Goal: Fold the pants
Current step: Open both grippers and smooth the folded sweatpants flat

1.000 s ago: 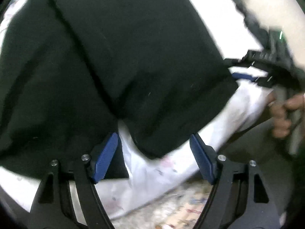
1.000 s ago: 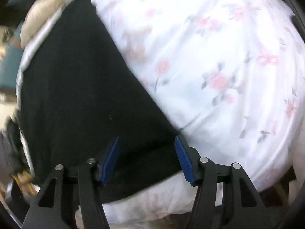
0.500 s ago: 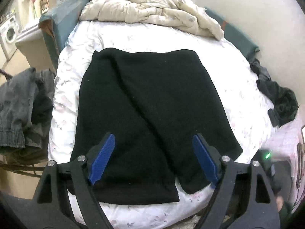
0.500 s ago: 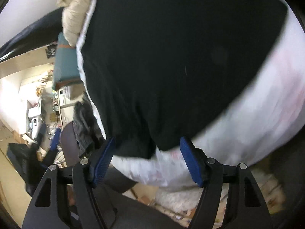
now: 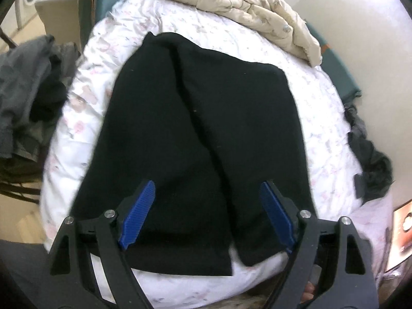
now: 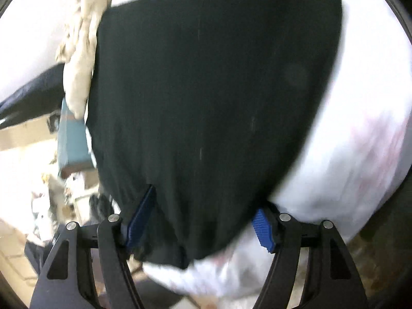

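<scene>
In the left wrist view, black pants (image 5: 195, 134) lie spread flat on a bed (image 5: 327, 139) covered in a white flowered sheet, legs toward the near edge, a cream duvet (image 5: 239, 2) bunched at the far end and dark clothes (image 5: 370, 164) at the right edge. The left gripper (image 5: 206, 219) hovers above the near hems, its fingers having just spread wider, nothing between them. In the right wrist view (badly blurred), the right gripper (image 6: 200, 219) sits low at the pants' (image 6: 211, 90) near edge, its fingers also just widened; cloth lies between them, unpinched.
</scene>
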The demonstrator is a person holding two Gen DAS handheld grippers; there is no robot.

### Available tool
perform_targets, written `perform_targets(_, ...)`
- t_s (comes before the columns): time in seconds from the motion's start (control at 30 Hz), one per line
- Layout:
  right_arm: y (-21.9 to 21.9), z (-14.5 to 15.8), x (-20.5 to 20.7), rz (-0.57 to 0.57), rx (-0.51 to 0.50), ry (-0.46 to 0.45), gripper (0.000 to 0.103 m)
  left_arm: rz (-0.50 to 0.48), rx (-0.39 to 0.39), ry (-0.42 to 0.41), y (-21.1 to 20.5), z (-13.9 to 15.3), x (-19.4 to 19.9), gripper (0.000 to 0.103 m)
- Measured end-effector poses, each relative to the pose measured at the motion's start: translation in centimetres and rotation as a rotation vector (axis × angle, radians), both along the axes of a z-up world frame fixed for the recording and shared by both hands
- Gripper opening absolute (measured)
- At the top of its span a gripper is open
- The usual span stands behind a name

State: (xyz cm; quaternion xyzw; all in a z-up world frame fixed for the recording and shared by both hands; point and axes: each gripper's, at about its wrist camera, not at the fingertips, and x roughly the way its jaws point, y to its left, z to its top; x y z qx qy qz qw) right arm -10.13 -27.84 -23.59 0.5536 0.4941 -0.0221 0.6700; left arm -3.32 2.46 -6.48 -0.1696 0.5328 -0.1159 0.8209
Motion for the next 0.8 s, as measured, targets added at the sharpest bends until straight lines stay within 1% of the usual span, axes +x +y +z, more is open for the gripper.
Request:
perform_targets(0.03, -0.6, 0.0, 0.3, -0.033, -0.018, -0.01, 0.072, 0.004, -0.025, 0.003, 0.0, 0.0, 0.1, 0.082)
perform_targets(0.1, -1.9, -0.6, 0.3, -0.105, -0.017, -0.011, 0.07, 0.009, -0.034, 0.002, -0.2, 0.0, 0.2, 0.082)
perform_targets(0.17, -3.2, -1.0, 0.2, -0.194, -0.016, -0.018, 0.07, 0.011, -0.019, -0.004, -0.5, -0.1, 0.4, 0.082)
perform_targets(0.23, -4.4, -0.8, 0.0, -0.238, -0.056, -0.028, 0.068, 0.013, -0.003, -0.005, -0.9, -0.5, 0.5, 0.082)
perform_targets(0.27, -5.0, -0.6, 0.1, -0.265, -0.085, -0.038, 0.068, 0.015, 0.013, -0.006, -1.1, -0.7, 0.6, 0.082)
perform_targets(0.37, -6.4, -0.6, 0.2, -0.352, -0.103, -0.039, 0.067, -0.008, 0.074, -0.006, -2.0, -1.4, 1.0, 0.082)
perform_targets(0.4, -7.0, -0.4, 0.1, -0.366, -0.124, -0.038, 0.06, -0.027, 0.095, -0.001, -2.4, -1.6, 1.4, 0.082)
perform_targets(0.43, -7.1, -0.2, 0.2, -0.369, -0.159, -0.029, 0.042, -0.04, 0.114, 0.005, -2.7, -1.7, 1.8, 0.082)
perform_targets(0.47, -6.8, 0.0, 0.3, -0.358, -0.193, -0.019, 0.026, -0.047, 0.137, 0.012, -3.1, -1.6, 2.5, 0.082)
perform_targets(0.5, -7.1, 0.2, 0.2, -0.343, -0.213, -0.021, 0.005, -0.053, 0.16, 0.018, -3.6, -1.4, 3.2, 0.082)
perform_targets(0.6, -6.0, 3.7, 0.9, -0.258, -0.335, -0.128, 0.005, -0.086, 0.238, -0.004, -6.0, 0.3, 6.4, 0.081)
perform_targets(0.63, -5.7, 4.8, 1.2, -0.23, -0.36, -0.157, 0.005, -0.108, 0.274, -0.02, -7.5, 1.3, 7.9, 0.082)
perform_targets(0.7, -4.6, 7.6, 1.4, -0.161, -0.416, -0.255, 0.005, -0.149, 0.334, -0.04, -10.4, 2.6, 10.6, 0.082)
perform_targets(0.73, -4.0, 8.7, 1.4, -0.124, -0.433, -0.294, 0.005, -0.181, 0.355, -0.03, -12.2, 3.0, 12.2, 0.082)
perform_targets(0.77, -3.3, 9.6, 1.5, -0.1, -0.442, -0.321, 0.005, -0.203, 0.354, -0.009, -13.4, 3.2, 13.5, 0.081)
perform_targets(0.8, -2.5, 10.5, 1.5, -0.068, -0.446, -0.371, 0.005, -0.218, 0.34, 0.015, -14.9, 3.5, 15.1, 0.081)
